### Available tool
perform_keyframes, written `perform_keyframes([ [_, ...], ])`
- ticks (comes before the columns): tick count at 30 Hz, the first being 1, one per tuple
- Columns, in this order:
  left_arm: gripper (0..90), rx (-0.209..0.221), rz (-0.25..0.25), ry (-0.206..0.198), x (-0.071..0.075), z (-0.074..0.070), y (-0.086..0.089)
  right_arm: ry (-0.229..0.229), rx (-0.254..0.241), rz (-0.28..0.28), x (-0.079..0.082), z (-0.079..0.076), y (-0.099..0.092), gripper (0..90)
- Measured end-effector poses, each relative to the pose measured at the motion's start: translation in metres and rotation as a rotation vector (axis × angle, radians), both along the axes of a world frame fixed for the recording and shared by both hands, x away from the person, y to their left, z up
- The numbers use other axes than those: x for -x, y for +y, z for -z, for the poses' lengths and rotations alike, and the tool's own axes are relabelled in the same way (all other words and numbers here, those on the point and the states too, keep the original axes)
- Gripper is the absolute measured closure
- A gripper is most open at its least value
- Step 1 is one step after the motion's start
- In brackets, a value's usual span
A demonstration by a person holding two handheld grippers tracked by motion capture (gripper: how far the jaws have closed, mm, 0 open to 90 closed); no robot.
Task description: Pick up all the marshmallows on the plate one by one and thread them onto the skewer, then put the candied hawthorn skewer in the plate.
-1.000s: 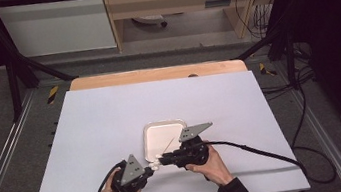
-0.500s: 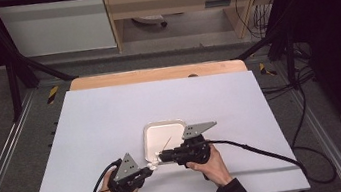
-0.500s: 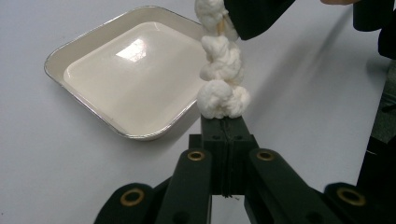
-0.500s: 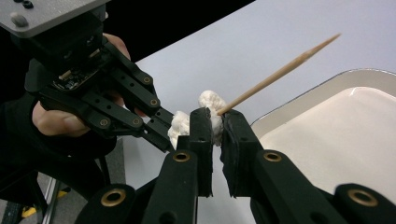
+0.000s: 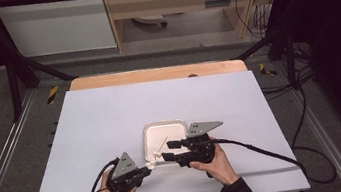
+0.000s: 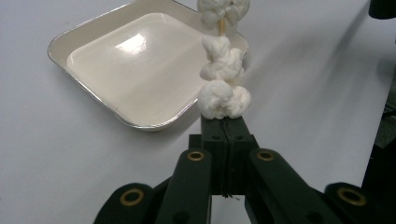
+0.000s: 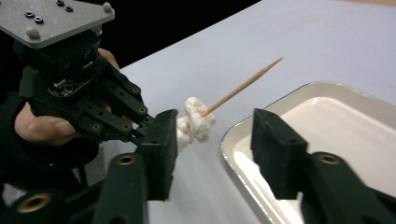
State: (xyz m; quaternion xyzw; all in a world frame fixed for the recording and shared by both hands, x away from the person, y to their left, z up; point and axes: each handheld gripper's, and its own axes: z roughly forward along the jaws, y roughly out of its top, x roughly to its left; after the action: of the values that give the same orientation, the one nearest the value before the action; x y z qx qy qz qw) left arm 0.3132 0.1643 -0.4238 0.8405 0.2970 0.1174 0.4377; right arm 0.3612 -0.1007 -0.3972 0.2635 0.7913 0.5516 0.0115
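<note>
A: Fingers on my right gripper (image 5: 167, 150) have just been opening; a second ago I had them nearly shut by the skewer, and now they stand well apart with the white lumps and the stick in the gap, neither pad pressing on them. That hand has hardly shifted.

B: And the left?

A: No change there. My left gripper (image 5: 146, 170) sits where it was, fingers fully closed on the butt end of the skewer (image 6: 223, 70), clamped tight just below the lowest lump.

B: Describe the skewer.

A: It is a thin wooden stick, pointed at the free end, threaded with soft, white, crumpled lumps (image 7: 195, 122) bunched against my left fingers. In the left gripper view I count three. The bare tip (image 7: 261, 72) slants up and over the near edge of the tray (image 5: 149, 129).

B: Where is all this?

A: Near the front of the white worktop (image 5: 110, 114), just my side of the tray. The tray is a shallow, cream, rounded square with a shiny rim, lying flat. The skewer is held off the worktop, between my two grippers, at the tray's near left corner.
</note>
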Motion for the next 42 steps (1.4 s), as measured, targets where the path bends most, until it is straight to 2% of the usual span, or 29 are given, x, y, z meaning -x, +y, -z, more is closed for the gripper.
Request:
perform_keyframes([
  [3, 88.9, 0.013, -0.012, 0.005, -0.001, -0.001, 0.002, -0.031, 0.038, 0.028, -0.001, -0.001, -0.004, 36.7],
  [7, 88.9, 0.027, -0.028, 0.018, -0.002, -0.002, 0.006, -0.041, 0.09, 0.077, -0.003, 0.005, -0.014, 24.5],
  [9, 88.9, 0.034, -0.032, 0.028, -0.004, -0.002, 0.007, -0.058, 0.1, 0.104, -0.004, 0.01, -0.021, 19.4],
  [12, 88.8, 0.046, -0.038, 0.043, -0.005, -0.003, 0.01, -0.06, 0.129, 0.136, -0.007, 0.015, -0.032, 12.5],
  [13, 88.8, 0.05, -0.031, 0.029, -0.008, -0.003, 0.01, -0.053, 0.144, 0.147, -0.009, 0.017, -0.036, 10.7],
  [15, 88.8, 0.055, -0.031, 0.035, -0.009, -0.004, 0.011, -0.046, 0.164, 0.164, -0.011, 0.02, -0.044, 7.6],
  [20, 88.7, 0.073, -0.038, 0.067, -0.01, -0.008, 0.015, -0.03, 0.22, 0.198, -0.013, 0.027, -0.064, 3.3],
  [22, 88.7, 0.07, -0.048, 0.075, -0.011, -0.01, 0.016, -0.033, 0.258, 0.216, -0.012, 0.03, -0.072, 2.0],
  [26, 88.6, 0.048, -0.068, 0.082, -0.014, -0.016, 0.019, -0.023, 0.282, 0.241, -0.009, 0.033, -0.085, 0.9],
  [33, 88.6, 0.022, -0.078, 0.102, -0.026, -0.028, 0.017, -0.006, 0.291, 0.28, -0.005, 0.041, -0.109, 0.8],
  [39, 88.5, 0.005, -0.08, 0.109, -0.035, -0.035, 0.011, -0.008, 0.261, 0.28, 0.0, 0.044, -0.126, 0.8],
  [42, 88.5, -0.003, -0.074, 0.122, -0.04, -0.037, 0.007, -0.013, 0.263, 0.281, 0.002, 0.045, -0.132, 0.8],
])
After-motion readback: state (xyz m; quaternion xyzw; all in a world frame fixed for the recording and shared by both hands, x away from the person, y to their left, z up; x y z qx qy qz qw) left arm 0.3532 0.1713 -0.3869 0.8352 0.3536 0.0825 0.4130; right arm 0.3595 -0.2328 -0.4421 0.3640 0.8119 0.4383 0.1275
